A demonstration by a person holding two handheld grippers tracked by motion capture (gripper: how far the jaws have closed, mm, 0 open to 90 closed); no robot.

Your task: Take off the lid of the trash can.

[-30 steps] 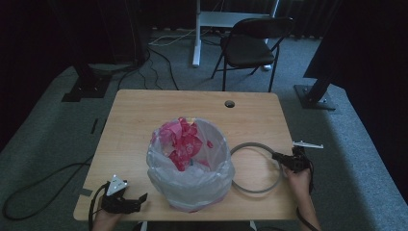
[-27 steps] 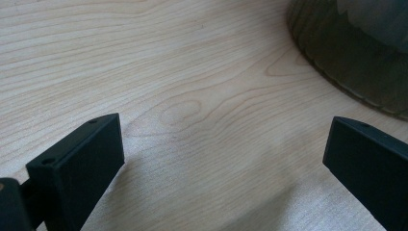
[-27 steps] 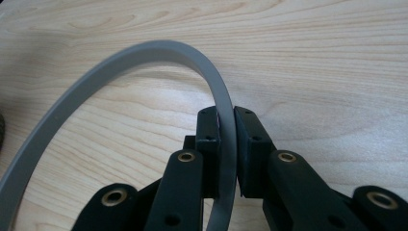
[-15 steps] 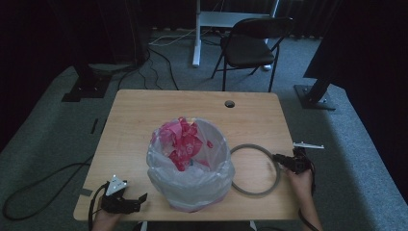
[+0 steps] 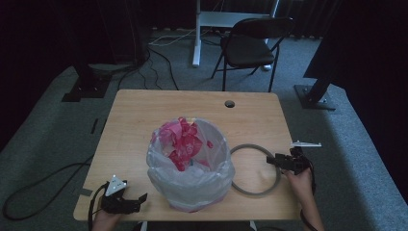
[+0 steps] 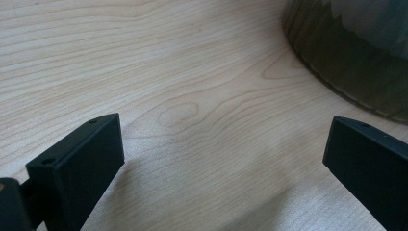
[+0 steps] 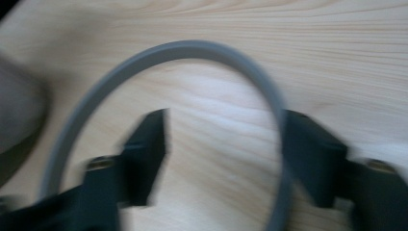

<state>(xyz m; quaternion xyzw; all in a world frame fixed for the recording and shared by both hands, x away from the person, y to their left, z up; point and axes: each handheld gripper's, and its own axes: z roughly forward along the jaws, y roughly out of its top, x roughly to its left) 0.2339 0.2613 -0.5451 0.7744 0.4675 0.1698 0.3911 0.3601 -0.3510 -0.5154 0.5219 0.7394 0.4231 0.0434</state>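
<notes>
Both tongs open: right tongs [image 7: 223,154] straddle ring [image 7: 192,50]

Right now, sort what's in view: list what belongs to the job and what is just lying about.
Job, as it looks:
- grey ring, flat on the wooden table
- right gripper, open around the ring's rim
- bin lined with a clear plastic bag, pink scraps inside
- left gripper, open, beside the bin

Lying about:
- black folding chair
- floor cables

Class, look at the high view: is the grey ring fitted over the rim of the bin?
No, the grey ring lies flat on the table to the right of the bin.
</notes>
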